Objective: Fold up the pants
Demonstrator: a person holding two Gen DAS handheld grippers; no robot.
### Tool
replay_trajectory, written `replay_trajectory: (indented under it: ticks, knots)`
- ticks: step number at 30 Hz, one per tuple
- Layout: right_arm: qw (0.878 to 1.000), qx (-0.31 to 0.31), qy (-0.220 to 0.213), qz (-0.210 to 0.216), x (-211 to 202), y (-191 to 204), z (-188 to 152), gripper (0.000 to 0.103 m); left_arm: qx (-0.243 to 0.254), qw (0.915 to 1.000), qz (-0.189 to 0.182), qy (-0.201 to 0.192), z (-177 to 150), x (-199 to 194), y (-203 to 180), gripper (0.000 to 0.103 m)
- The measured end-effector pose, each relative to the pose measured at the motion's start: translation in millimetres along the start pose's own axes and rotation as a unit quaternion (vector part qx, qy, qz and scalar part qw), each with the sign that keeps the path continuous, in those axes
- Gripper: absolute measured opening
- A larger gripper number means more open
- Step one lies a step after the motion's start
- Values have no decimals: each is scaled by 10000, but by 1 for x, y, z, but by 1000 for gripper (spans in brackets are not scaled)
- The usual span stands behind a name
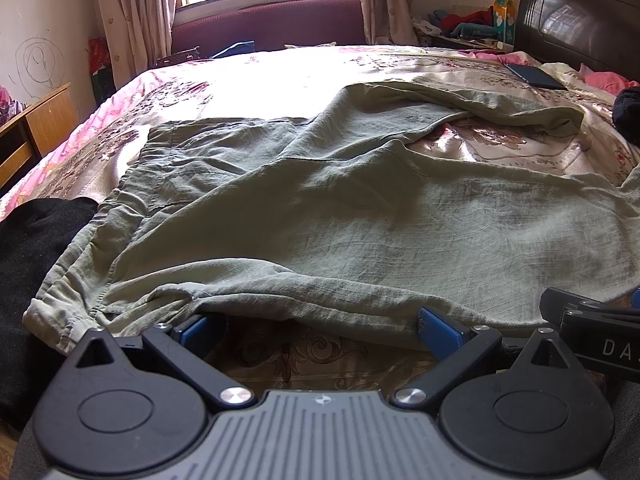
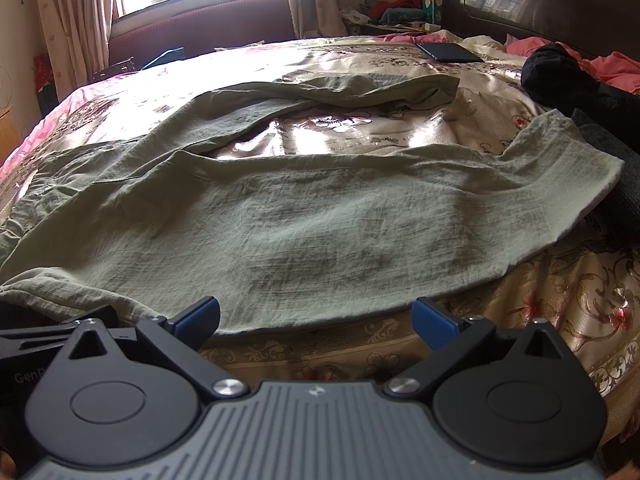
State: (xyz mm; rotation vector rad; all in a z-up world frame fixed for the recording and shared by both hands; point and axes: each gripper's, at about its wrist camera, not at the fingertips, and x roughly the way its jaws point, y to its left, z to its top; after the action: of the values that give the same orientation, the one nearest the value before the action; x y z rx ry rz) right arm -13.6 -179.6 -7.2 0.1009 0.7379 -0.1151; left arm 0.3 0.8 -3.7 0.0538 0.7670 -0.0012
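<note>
Olive-green pants [image 1: 320,208] lie spread on the floral bedspread [image 1: 280,80], waistband at the left, the two legs running to the right with a gap between them. In the right wrist view the near leg of the pants [image 2: 320,224] fills the middle, its hem at the right. My left gripper [image 1: 316,324] is open at the near edge of the cloth close to the waistband, blue fingertips [image 1: 436,326] touching the hem line. My right gripper [image 2: 316,316] is open too, at the near edge of the near leg, nothing between its fingers. The right gripper's body shows in the left wrist view at the right edge [image 1: 592,320].
A black garment [image 1: 36,248] lies left of the waistband, and another dark garment [image 2: 560,72] sits at the far right. A dark flat tablet-like object [image 2: 448,52] rests near the headboard [image 2: 552,0]. A wooden desk [image 1: 36,124] stands left of the bed.
</note>
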Motion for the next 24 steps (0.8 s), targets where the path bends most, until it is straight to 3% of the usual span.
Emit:
replay_trajectory:
  ticks: [9, 17, 24]
  knots:
    - [9999, 155, -22, -24, -4, -6, -1, 101, 93, 9998, -79, -154, 4, -4, -8, 103]
    - [9974, 713, -4, 79, -12, -26, 7, 101, 329, 9985, -121, -412, 12, -8, -22, 103]
    - [9952, 956, -157, 102, -18, -47, 23, 101, 625, 9957, -420, -542, 20, -14, -43, 103]
